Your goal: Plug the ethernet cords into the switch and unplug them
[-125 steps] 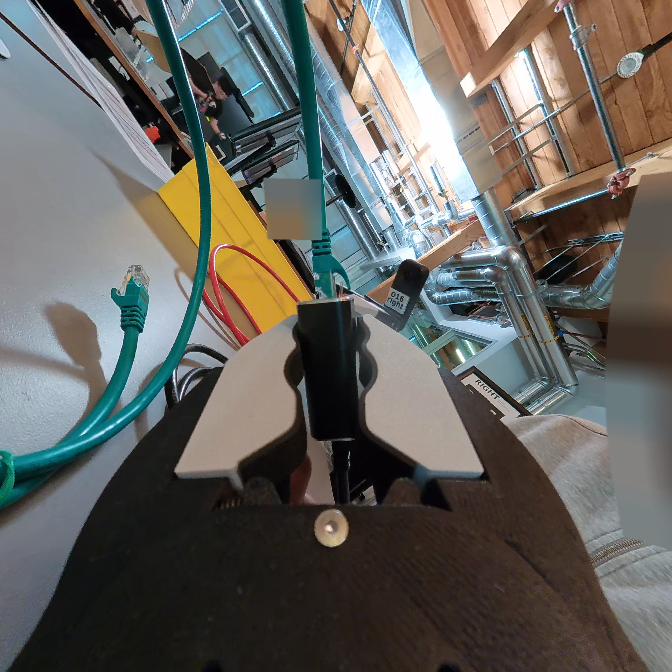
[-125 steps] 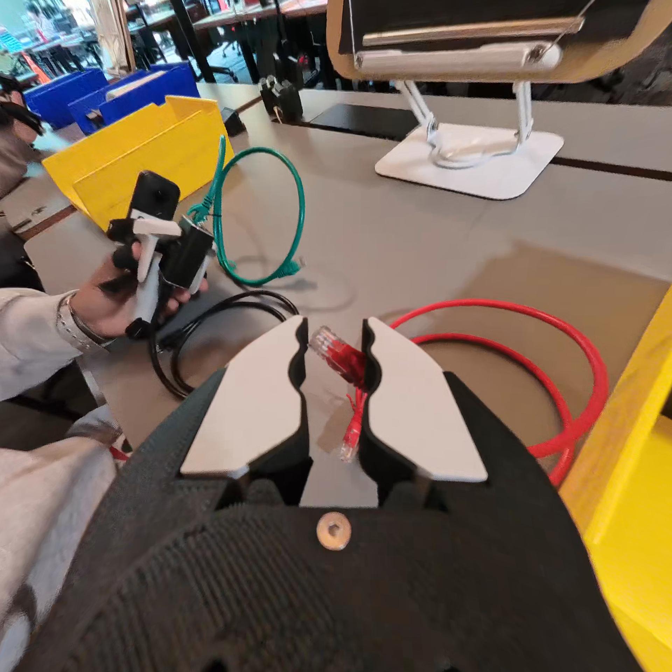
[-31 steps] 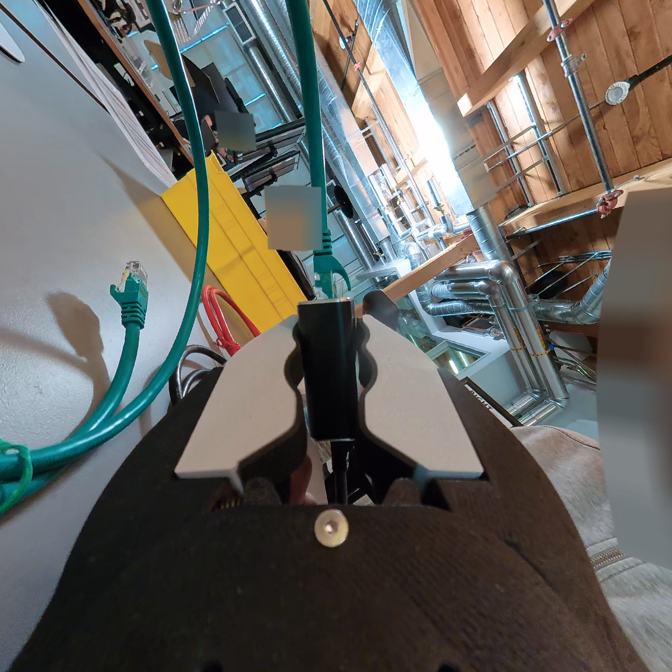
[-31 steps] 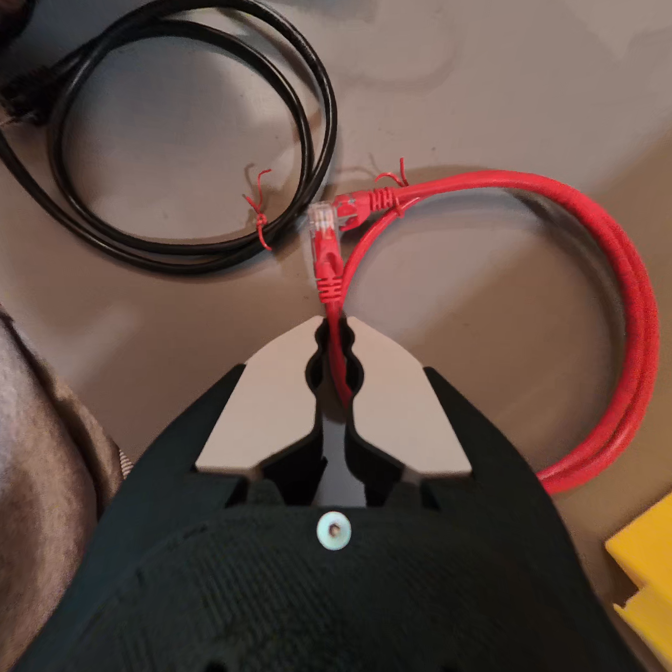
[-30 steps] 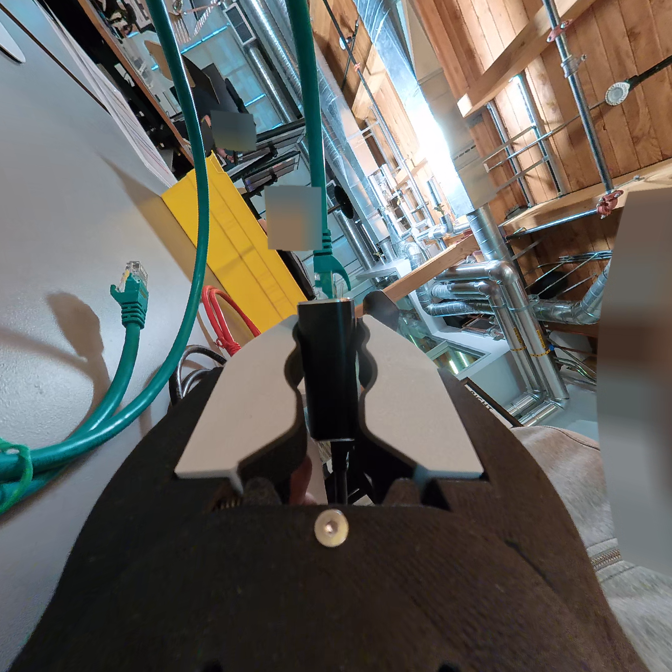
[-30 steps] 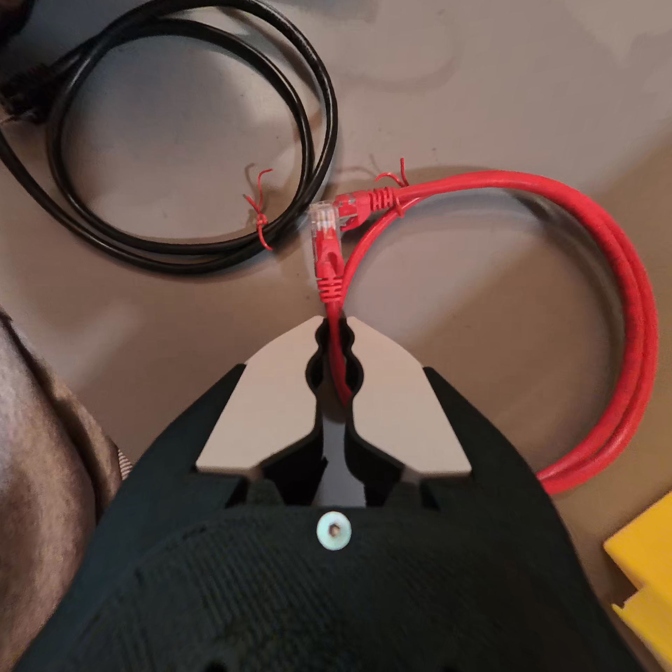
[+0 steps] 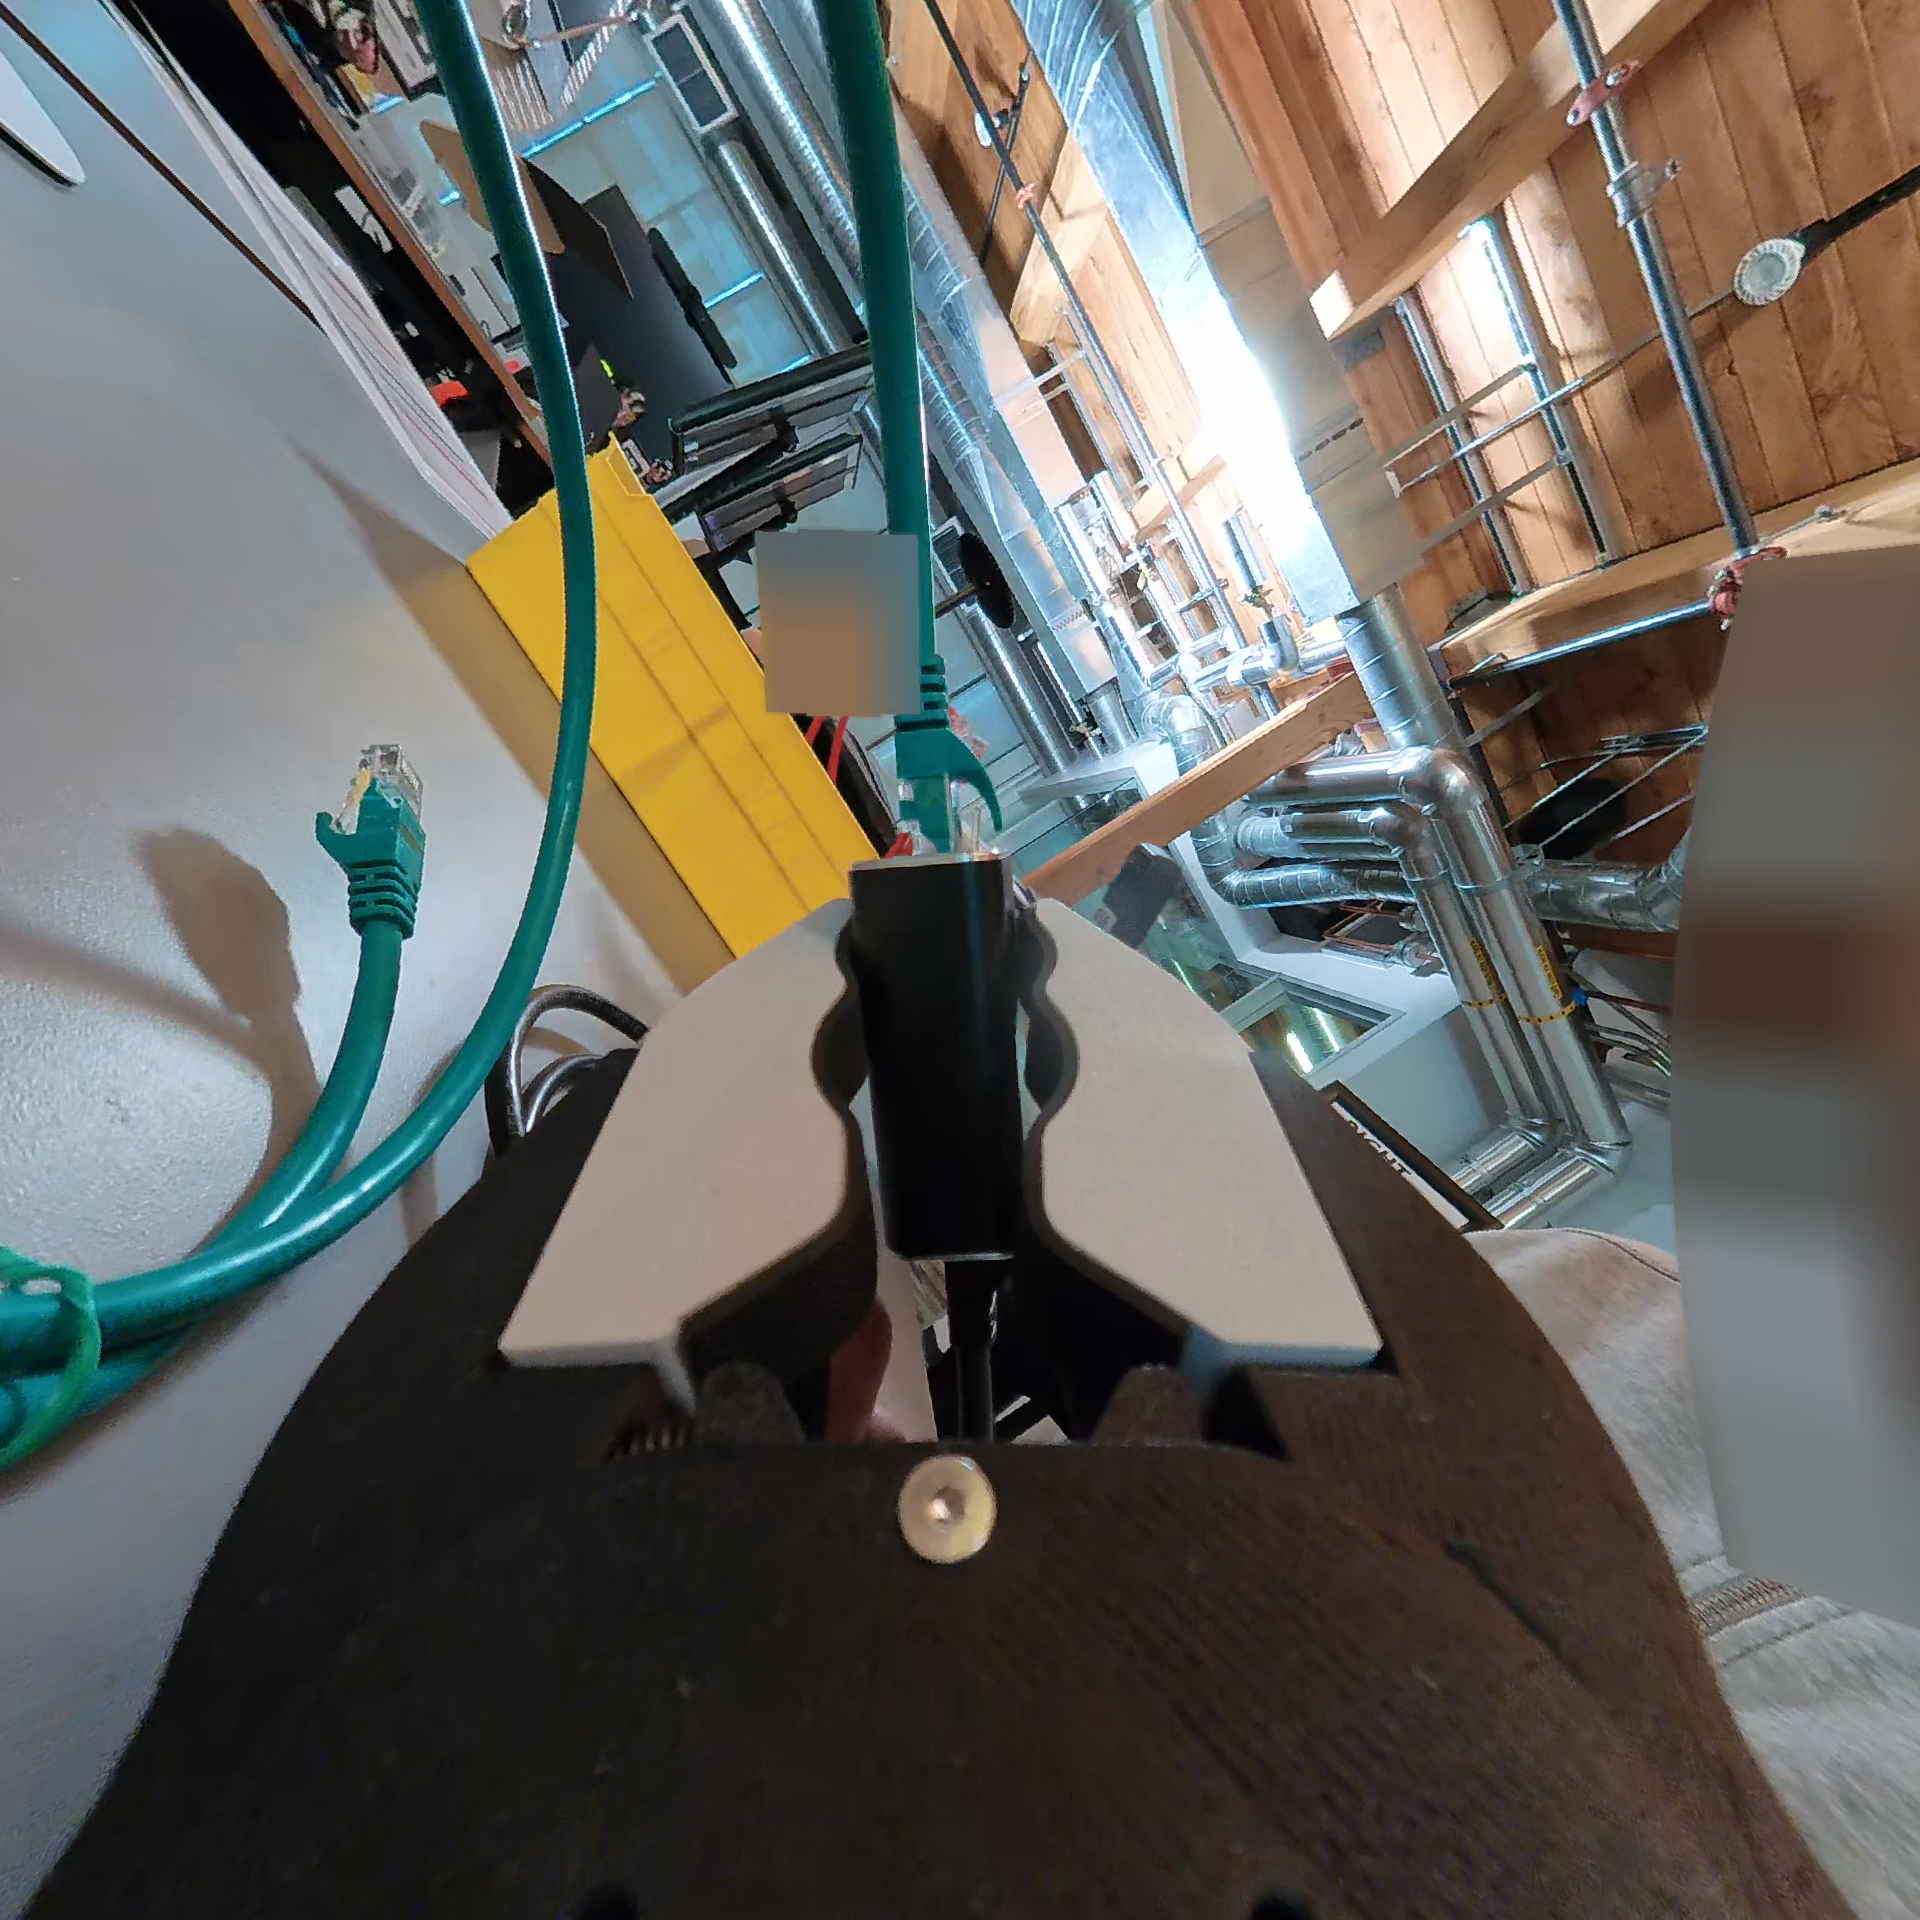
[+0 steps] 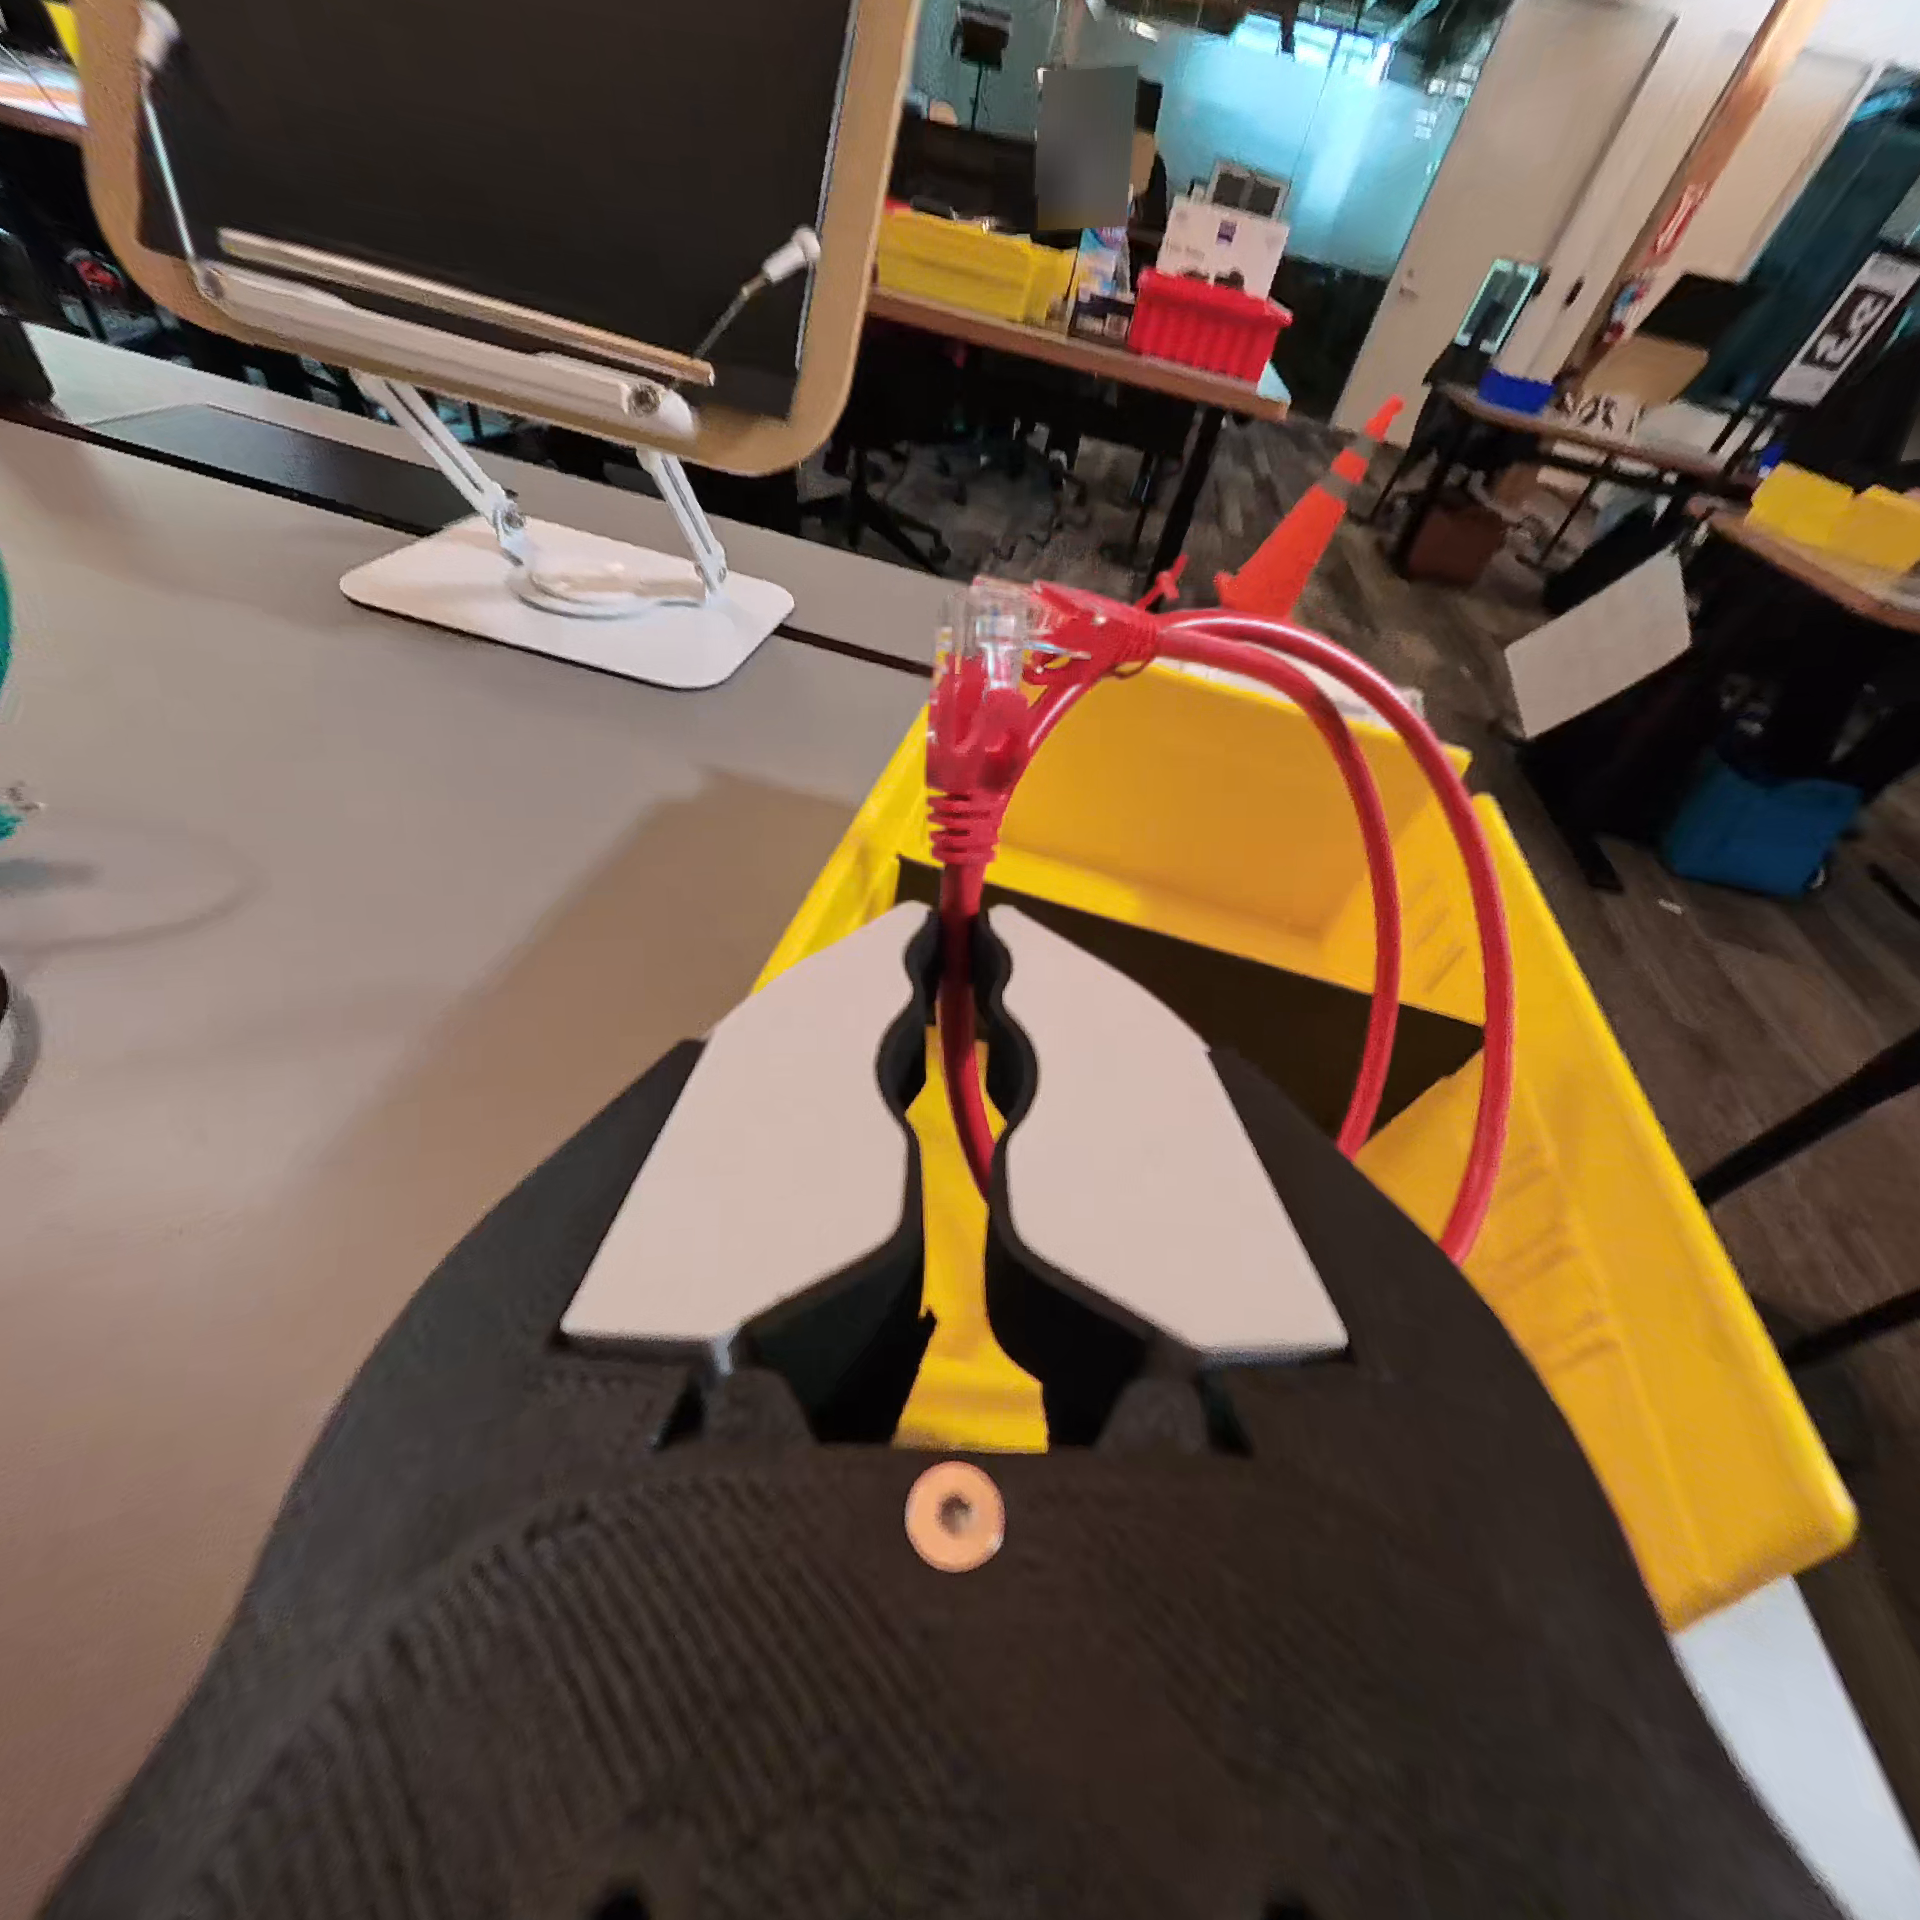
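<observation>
Clamping the black switch (image 7: 940,1070) steady, the left gripper (image 7: 940,925) waits; the right gripper (image 8: 961,925) pinches the red ethernet cord (image 8: 961,997) behind its plug, aiming it forward.

You see a red cord (image 8: 1382,935) over the yellow bin (image 8: 1226,790), beside the grey table (image 8: 312,935). Your green cord (image 7: 566,520) meets a black switch (image 7: 935,1060) between pale grey fingers (image 7: 717,1143).

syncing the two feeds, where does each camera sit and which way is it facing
Left wrist view: on the left gripper, tilted up at ceiling pipes; its fingers clamp the black switch, green cord plugged in.
Right wrist view: on the right gripper, facing across the table; it pinches the red cord.
Shared: a yellow bin.
</observation>
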`<state>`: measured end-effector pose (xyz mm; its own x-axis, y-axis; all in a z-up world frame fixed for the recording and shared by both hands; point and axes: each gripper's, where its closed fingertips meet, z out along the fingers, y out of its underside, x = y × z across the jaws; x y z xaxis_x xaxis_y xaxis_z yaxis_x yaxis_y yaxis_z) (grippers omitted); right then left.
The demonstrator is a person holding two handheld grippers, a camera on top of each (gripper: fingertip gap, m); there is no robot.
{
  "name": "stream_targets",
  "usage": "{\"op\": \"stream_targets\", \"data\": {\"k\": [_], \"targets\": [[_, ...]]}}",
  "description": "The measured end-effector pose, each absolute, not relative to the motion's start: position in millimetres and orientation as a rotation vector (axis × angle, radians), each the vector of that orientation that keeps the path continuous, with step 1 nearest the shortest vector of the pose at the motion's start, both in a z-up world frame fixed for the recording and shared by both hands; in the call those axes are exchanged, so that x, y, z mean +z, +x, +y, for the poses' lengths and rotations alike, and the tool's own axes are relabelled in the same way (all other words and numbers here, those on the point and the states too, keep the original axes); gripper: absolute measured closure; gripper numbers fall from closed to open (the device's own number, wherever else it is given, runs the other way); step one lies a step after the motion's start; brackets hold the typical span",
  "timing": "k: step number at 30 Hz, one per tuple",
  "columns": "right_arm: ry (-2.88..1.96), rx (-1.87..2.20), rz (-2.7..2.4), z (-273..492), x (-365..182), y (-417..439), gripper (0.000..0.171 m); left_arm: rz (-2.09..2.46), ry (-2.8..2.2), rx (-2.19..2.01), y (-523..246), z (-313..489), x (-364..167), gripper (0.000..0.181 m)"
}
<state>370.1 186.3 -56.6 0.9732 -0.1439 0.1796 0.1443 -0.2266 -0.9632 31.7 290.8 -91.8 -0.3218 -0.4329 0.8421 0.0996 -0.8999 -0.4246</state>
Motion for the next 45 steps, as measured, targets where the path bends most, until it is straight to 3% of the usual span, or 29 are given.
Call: {"op": "stream_targets", "data": {"k": [7,8,10,11,16,19,25,30,40,45], "targets": [[-1.908,-0.227,0.058,194,-91,383,0.165,0.421,-1.586,-2.282,31,290,-91,0.157],[-1.965,-0.214,0.082,194,-101,385,0.158,0.421,-1.586,-2.281,31,290,-91,0.157],[-2.021,-0.206,0.125,191,-106,387,0.105,0.421,-1.587,-2.28,31,290,-92,0.157],[-1.982,-0.208,0.126,189,-97,385,0.097,0.421,-1.588,-2.279,31,290,-92,0.157],[-1.526,-0.138,0.017,174,-4,333,0.118,0.434,-1.59,-2.27,32,289,-92,0.157],[-1.436,0.047,-0.097,178,12,272,0.128,0.484,-1.598,-2.24,34,285,-93,0.156],[-1.597,0.468,-0.348,207,-49,139,0.126,0.639,-1.597,-2.171,41,270,-94,0.155],[-1.656,0.738,-0.406,213,-79,87,0.121,0.767,-1.581,-2.158,48,253,-94,0.154],[-1.619,0.938,-0.415,235,-85,86,0.168,0.968,-1.612,-2.142,60,225,-101,0.154],[-1.651,1.09,-0.468,241,-90,68,0.171,0.948,-1.609,-2.163,59,227,-101,0.154]]}}
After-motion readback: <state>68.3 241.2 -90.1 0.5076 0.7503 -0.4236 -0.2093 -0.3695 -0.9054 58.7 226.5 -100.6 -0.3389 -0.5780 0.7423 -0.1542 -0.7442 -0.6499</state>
